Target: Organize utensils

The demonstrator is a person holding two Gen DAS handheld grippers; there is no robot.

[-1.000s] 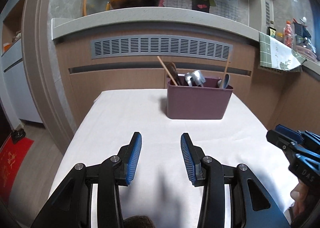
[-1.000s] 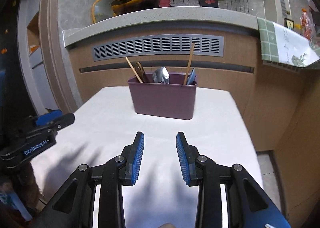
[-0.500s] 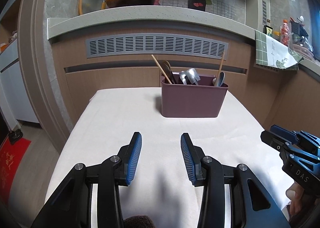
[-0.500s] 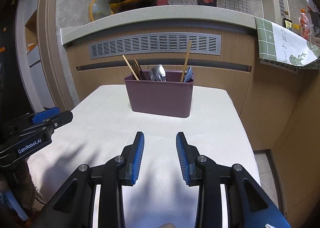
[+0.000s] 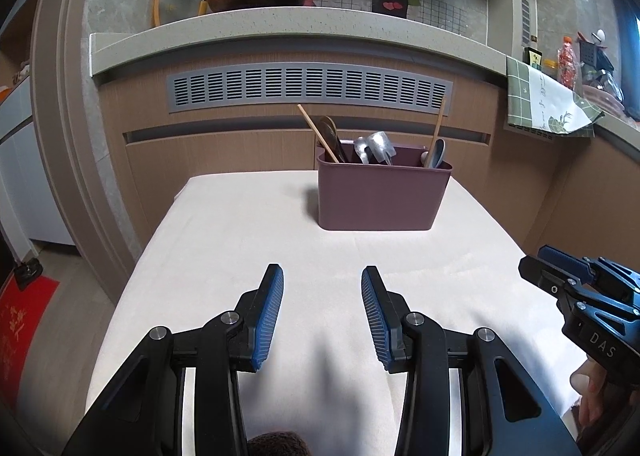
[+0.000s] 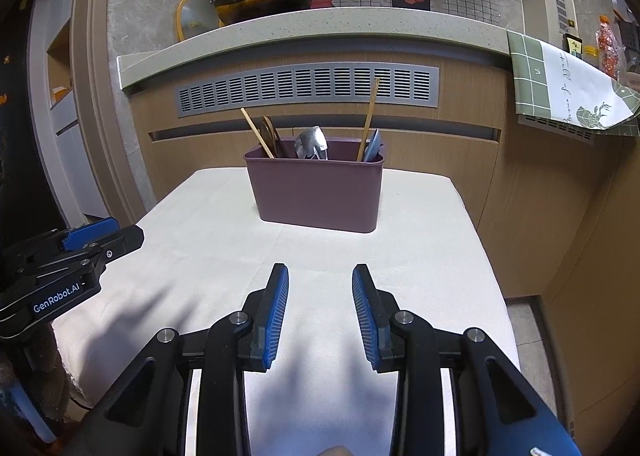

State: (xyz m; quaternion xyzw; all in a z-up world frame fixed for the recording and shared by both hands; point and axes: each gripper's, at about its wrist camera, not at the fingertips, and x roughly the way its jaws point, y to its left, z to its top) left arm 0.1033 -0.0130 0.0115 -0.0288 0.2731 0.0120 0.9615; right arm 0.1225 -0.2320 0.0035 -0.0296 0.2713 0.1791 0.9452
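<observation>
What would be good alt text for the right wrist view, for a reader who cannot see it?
An open, empty right gripper hovers over a white-covered table, facing a purple utensil holder with chopsticks and spoons standing in it. The left gripper enters at the left edge; a kitchen counter stands behind.

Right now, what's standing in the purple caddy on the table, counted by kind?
In the purple plastic utensil caddy, as far as visible:
Thin wooden chopsticks: 2
Dark wooden spoon: 1
Shiny metal spoons: 2
Blue-grey spoon: 1
Total: 6, though more may be hidden below the rim.
</observation>
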